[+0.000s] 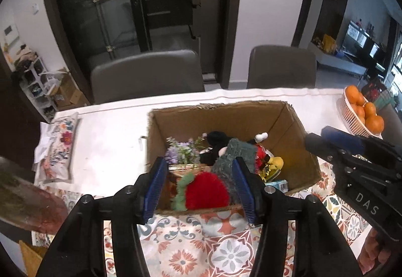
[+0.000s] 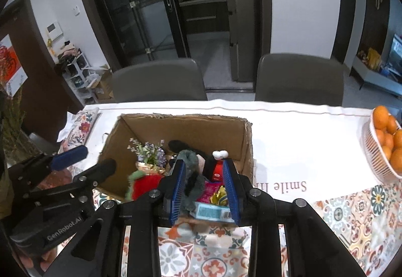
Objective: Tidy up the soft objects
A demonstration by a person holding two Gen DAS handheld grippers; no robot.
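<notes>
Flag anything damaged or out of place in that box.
The cardboard box has a ragged, torn far rim with no flaps. Among the plush toys, a red fuzzy one and a grey-green one, lie non-soft things: a purple flower sprig and a small barcoded carton.

"DAS" on right hand-held gripper [image 1: 326,141]; "GenRobot.AI" on left [image 2: 83,158]; "Smile" on tablecloth [image 2: 289,151].

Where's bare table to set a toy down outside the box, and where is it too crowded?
Bare white cloth lies between the brown cardboard box and the white basket of oranges. Another strip runs between the box and the floral cushion. The patterned mat to the right is free. The box interior is crowded.
</notes>
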